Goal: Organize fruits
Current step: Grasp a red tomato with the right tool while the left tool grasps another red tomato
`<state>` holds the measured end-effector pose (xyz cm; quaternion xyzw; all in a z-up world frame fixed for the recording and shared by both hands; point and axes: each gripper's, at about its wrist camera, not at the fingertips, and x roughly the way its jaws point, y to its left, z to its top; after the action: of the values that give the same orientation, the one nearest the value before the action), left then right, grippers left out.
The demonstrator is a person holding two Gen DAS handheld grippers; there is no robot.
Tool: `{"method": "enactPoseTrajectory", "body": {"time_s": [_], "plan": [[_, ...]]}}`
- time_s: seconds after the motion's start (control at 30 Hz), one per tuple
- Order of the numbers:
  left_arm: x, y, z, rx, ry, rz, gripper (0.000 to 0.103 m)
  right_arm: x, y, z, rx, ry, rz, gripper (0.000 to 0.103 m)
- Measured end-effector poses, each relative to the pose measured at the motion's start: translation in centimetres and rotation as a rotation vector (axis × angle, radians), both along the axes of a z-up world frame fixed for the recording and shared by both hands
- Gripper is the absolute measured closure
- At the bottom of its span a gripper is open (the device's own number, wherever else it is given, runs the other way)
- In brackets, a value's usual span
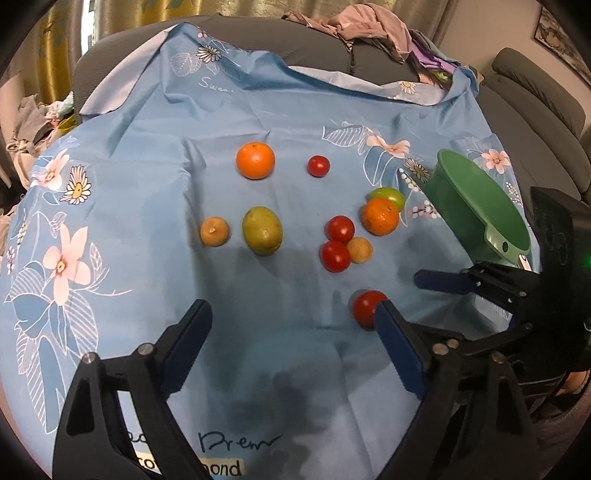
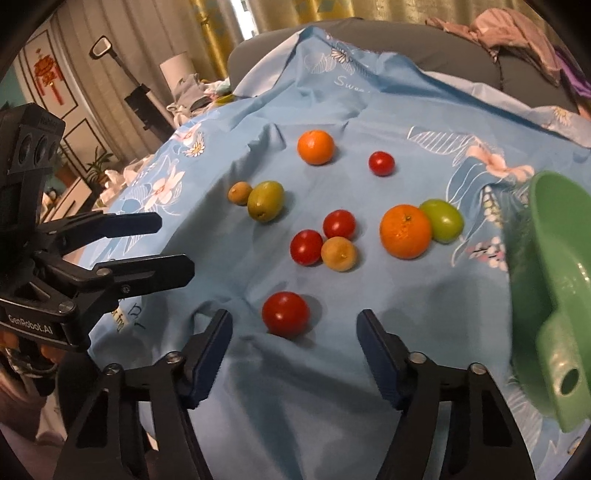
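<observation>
Fruits lie scattered on a blue floral cloth (image 1: 147, 184). Two oranges (image 1: 255, 160) (image 1: 381, 216), several red tomatoes (image 1: 318, 165) (image 1: 340, 229) (image 1: 335, 256), green fruits (image 1: 262, 230) (image 1: 388, 195) and two small tan fruits (image 1: 214, 231) (image 1: 360, 250) show. The nearest tomato (image 2: 285, 314) lies just ahead of my right gripper (image 2: 293, 332), which is open and empty. My left gripper (image 1: 293, 317) is open and empty over bare cloth; the same tomato (image 1: 367, 308) sits by its right finger. A green bowl (image 2: 554, 280) stands at the right.
The cloth covers a grey sofa (image 1: 332, 55) with piled clothes (image 1: 369, 26) at the back. Clutter and a lamp (image 2: 177, 70) stand left of the cloth. The bowl's handle (image 2: 565, 380) points toward me.
</observation>
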<state>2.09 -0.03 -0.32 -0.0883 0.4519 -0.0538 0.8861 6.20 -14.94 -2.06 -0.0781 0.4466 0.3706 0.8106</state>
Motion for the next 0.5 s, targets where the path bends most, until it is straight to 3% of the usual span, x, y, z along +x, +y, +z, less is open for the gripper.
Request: {"method": "enactPoseTrajectory", "body": {"time_s": [0.2, 0.43, 0.5], "plan": [[0.8, -0.2, -0.6, -0.004, 0.011, -0.023, 0.025, 0.9, 1.1, -1.1, -0.004, 0.030, 0.018, 0.047], [2.3, -0.7, -1.2, 0.010, 0.023, -0.058, 0.031, 1.8, 2.1, -2.1, -0.015, 0.063, 0.050, 0.070], [2.7, -1.0, -1.5, 0.016, 0.029, -0.070, 0.033, 1.8, 2.2, -2.1, -0.023, 0.057, 0.060, 0.070]]}}
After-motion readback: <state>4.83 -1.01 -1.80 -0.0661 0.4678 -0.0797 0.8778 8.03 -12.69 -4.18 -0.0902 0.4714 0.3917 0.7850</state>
